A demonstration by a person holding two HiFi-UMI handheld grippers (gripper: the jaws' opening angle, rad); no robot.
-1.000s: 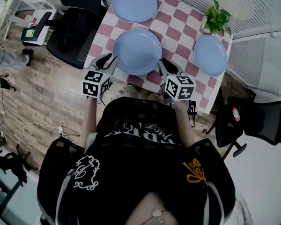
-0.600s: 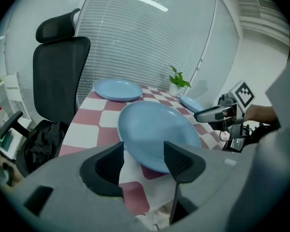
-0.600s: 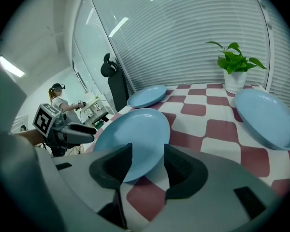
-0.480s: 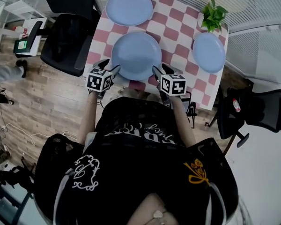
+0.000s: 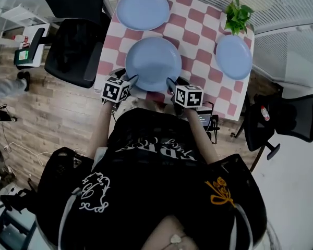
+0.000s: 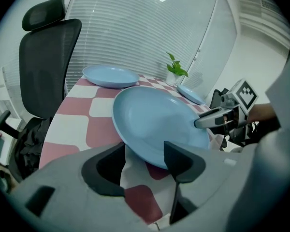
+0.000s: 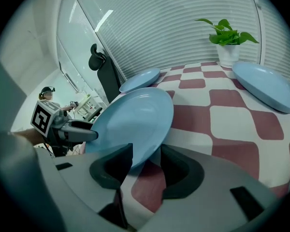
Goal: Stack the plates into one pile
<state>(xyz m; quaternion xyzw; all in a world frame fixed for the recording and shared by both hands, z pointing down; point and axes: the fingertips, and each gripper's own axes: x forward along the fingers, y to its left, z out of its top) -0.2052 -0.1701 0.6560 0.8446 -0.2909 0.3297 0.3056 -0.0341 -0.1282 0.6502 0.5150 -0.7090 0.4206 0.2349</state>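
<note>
Three light blue plates lie apart on the red-and-white checked table (image 5: 201,40). The near plate (image 5: 153,64) sits at the table's front edge between my two grippers. My left gripper (image 5: 129,78) is open, with that plate's (image 6: 157,124) left rim in the gap of the left gripper (image 6: 142,161); the pads do not press it. My right gripper (image 5: 172,82) is open at the opposite rim, and the plate (image 7: 130,122) reaches between the jaws of the right gripper (image 7: 145,161) untouched. A second plate (image 5: 143,9) lies at the far left and a third plate (image 5: 233,57) at the right.
A potted green plant (image 5: 236,17) stands at the table's far right corner, just behind the right plate. A black office chair (image 5: 75,51) is left of the table and another chair (image 5: 287,124) at the right. Wooden floor lies to the left.
Both grippers have moved inward to the near plate's rims, and their jaws have gone from nearly shut to wide open. The plates have not moved.
</note>
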